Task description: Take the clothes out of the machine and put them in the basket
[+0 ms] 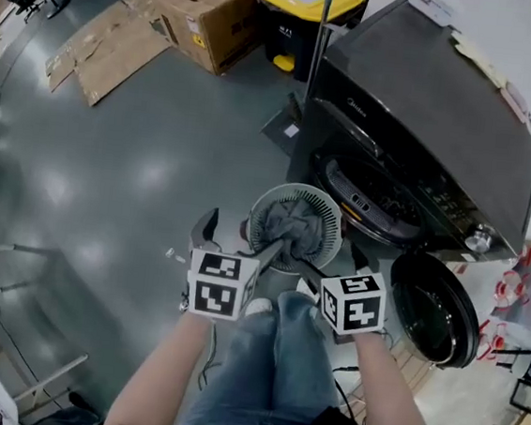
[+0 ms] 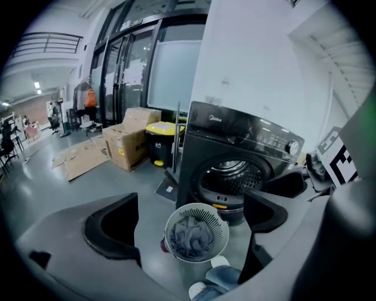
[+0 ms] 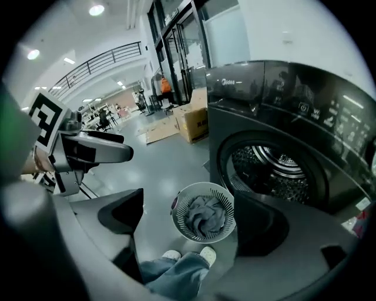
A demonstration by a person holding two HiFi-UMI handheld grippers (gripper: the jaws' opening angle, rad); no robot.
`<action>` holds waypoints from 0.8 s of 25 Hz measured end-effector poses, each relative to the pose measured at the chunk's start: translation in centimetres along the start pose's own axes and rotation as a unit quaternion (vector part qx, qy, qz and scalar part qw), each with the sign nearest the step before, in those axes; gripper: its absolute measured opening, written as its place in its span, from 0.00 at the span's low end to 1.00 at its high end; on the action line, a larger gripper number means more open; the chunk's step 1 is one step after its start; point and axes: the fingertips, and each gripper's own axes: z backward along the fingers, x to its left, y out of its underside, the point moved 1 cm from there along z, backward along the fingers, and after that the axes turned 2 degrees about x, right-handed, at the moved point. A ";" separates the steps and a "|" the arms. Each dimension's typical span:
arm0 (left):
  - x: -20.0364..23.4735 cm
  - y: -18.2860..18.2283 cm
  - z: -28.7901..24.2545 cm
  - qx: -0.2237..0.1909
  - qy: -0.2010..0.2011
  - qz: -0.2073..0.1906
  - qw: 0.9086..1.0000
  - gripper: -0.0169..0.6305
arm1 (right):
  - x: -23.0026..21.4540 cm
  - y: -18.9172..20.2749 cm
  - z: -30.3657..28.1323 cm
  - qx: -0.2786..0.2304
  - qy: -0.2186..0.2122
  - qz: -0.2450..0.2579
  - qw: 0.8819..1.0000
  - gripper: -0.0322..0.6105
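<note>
A white slatted basket point(image 1: 329, 211) stands on the floor in front of the dark washing machine point(image 1: 427, 111), with a grey bundle of clothes point(image 1: 293, 224) inside. Both grippers hang high above it. My left gripper point(image 1: 239, 237) is open, nothing between its fingers; the left gripper view shows the basket point(image 2: 218, 222) and clothes point(image 2: 189, 235) far below. My right gripper point(image 1: 335, 266) is open and empty too, with the basket point(image 3: 184, 207) and clothes point(image 3: 205, 216) beneath it. The metal drum point(image 3: 276, 167) shows no cloth in its visible part.
The machine's round door point(image 1: 439, 310) hangs open at the right. The person's jeans-clad legs point(image 1: 268, 367) stand just behind the basket. Cardboard boxes point(image 1: 206, 12), flattened cardboard point(image 1: 113, 49) and a yellow-lidded bin point(image 1: 295, 17) lie farther off on the grey floor.
</note>
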 end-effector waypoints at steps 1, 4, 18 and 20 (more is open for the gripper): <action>-0.1 -0.4 0.8 -0.004 0.005 -0.008 1.000 0.89 | 0.1 -0.5 1.0 -0.006 0.005 -0.003 1.000 0.79; -0.4 -2.1 2.8 -0.016 0.016 -0.022 0.999 0.90 | 0.5 -2.0 4.3 -0.025 0.017 -0.027 0.999 0.79; -4.3 -7.8 8.6 -0.060 0.015 -0.079 0.995 0.90 | 0.5 -4.5 13.7 -0.102 0.028 -0.103 0.989 0.79; -4.8 -8.1 9.2 -0.065 0.009 -0.076 0.995 0.90 | 0.0 -4.8 14.5 -0.114 0.028 -0.102 0.988 0.79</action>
